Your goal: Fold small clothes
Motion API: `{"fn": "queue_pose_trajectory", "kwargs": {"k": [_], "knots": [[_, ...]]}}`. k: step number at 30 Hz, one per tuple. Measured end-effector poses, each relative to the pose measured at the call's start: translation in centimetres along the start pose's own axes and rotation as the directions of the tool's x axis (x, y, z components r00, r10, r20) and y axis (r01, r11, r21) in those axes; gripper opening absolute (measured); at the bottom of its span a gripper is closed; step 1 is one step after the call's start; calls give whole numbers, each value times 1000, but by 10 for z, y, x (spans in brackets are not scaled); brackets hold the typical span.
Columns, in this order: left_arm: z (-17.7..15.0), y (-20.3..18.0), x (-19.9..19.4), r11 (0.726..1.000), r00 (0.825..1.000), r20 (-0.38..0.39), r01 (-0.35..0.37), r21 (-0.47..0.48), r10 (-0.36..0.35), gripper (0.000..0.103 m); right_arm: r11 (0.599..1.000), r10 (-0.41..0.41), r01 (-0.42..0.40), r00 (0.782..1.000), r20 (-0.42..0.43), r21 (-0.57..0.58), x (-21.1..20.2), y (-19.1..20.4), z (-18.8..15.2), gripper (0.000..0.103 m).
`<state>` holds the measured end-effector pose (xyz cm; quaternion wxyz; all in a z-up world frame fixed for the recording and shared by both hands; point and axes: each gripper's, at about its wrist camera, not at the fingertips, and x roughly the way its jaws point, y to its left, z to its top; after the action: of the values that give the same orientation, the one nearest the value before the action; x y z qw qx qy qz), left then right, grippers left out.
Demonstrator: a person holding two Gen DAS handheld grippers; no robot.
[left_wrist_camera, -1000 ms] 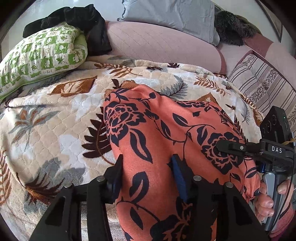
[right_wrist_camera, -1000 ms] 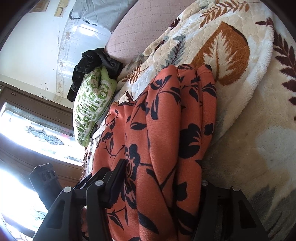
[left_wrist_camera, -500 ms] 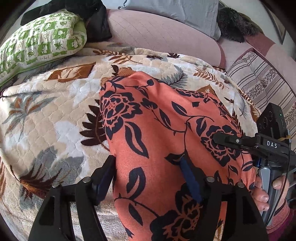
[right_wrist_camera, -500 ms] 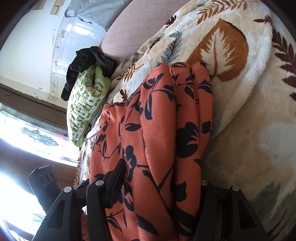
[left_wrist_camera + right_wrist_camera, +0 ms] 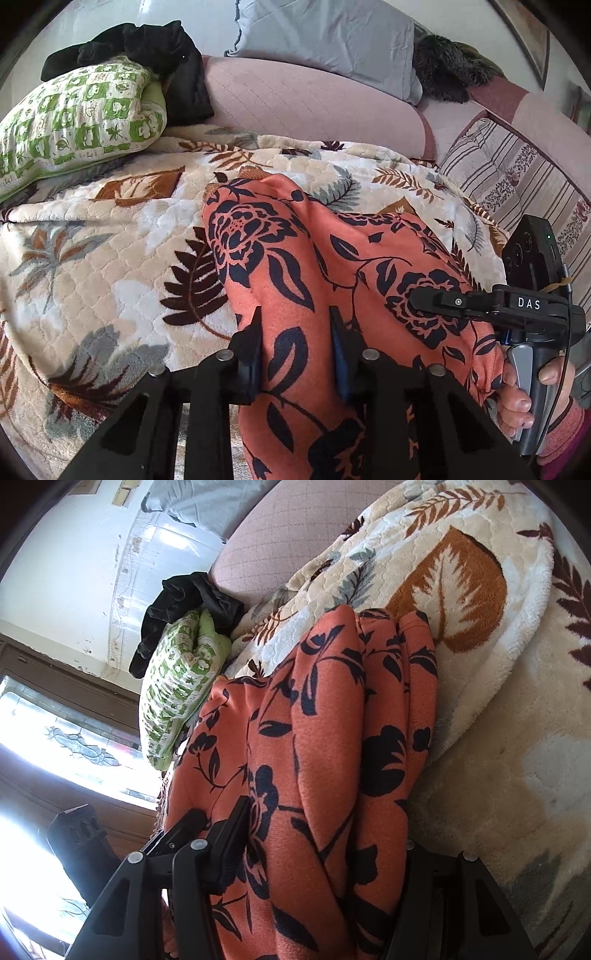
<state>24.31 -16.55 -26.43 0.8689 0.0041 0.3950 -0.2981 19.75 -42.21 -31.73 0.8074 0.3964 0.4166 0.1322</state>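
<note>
An orange garment with dark navy flowers (image 5: 325,266) lies on a leaf-patterned blanket (image 5: 110,258) on a sofa. My left gripper (image 5: 295,339) is shut on the garment's near edge, cloth bunched between its two fingers. My right gripper (image 5: 424,301) shows at the right of the left wrist view, a hand on its handle, its fingers at the garment's right edge. In the right wrist view the garment (image 5: 325,760) fills the space between the right gripper's (image 5: 321,830) fingers, which are shut on its folded layers.
A green and white pillow (image 5: 77,118) with a black garment (image 5: 147,48) on it lies at the back left. A grey pillow (image 5: 332,37) and a striped cushion (image 5: 517,184) stand at the back and right. A bright window (image 5: 55,738) is beside the sofa.
The left gripper dipped forward over the garment and drew back again, still holding it. The right gripper kept its hold and shifted only slightly.
</note>
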Motion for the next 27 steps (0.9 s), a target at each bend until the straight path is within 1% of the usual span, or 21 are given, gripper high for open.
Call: {"fn": "queue_pose_trajectory", "kwargs": {"k": [4,9,12,17,19,22,27], "knots": [[3,4,-9,1000,1000,22,9,-22,-9,32,999,-6,7,1000,26,-46,-8,13,0,58],[3,9,-21,999,999,31,-32,-31,33,32,997,16,-13,999,33,-82,-11,29,-4,56],[2,13,-36,998,997,56,-49,-33,51,32,993,22,-18,999,34,-115,-12,43,-8,56],[-1,22,-69,997,991,114,-71,-38,75,32,986,75,-65,996,56,-150,-20,67,-16,55],[-4,26,-81,995,988,126,-87,-43,92,32,983,95,-83,994,62,-163,-22,77,-21,55],[-8,34,-93,991,984,128,-120,-55,127,32,978,109,-96,992,59,-184,-19,92,-30,55],[-17,48,-107,985,980,115,-155,-82,164,32,976,118,-108,992,42,-189,-9,109,-46,55]]}}
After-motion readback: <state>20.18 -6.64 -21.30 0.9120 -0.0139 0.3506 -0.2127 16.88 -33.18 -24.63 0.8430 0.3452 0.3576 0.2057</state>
